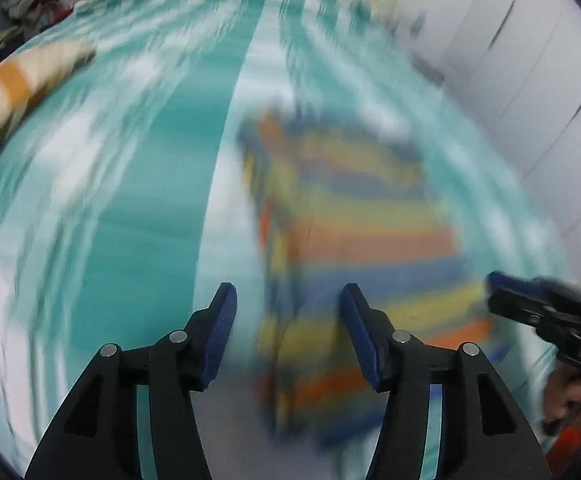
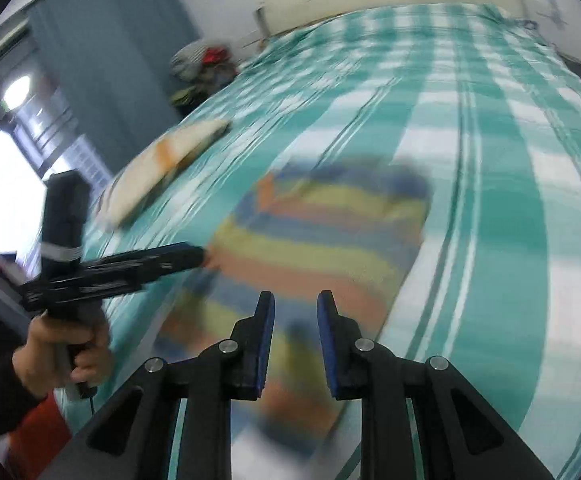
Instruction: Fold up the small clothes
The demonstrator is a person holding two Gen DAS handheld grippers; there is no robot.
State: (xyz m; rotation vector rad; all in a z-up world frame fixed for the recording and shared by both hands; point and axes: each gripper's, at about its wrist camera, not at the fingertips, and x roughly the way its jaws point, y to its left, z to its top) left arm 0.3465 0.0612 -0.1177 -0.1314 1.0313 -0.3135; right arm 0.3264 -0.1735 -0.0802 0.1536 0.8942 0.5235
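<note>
Striped garment (image 2: 322, 240), bands of blue, yellow and orange, lies flat on the teal-and-white checked bedsheet (image 2: 490, 208); heavy motion blur, edges unclear. Left gripper (image 1: 288, 304) above its near left edge, jaws well apart, nothing between the pads. Right gripper (image 2: 295, 308) above the garment's near end, jaws at a narrow gap, not pressing on cloth. A hand (image 2: 62, 356) holds the left gripper's handle. Cream pillow with an orange band (image 2: 162, 168) lies apart at the bed's left edge; a pile of clothes (image 2: 202, 64) sits beyond the far corner.
</note>
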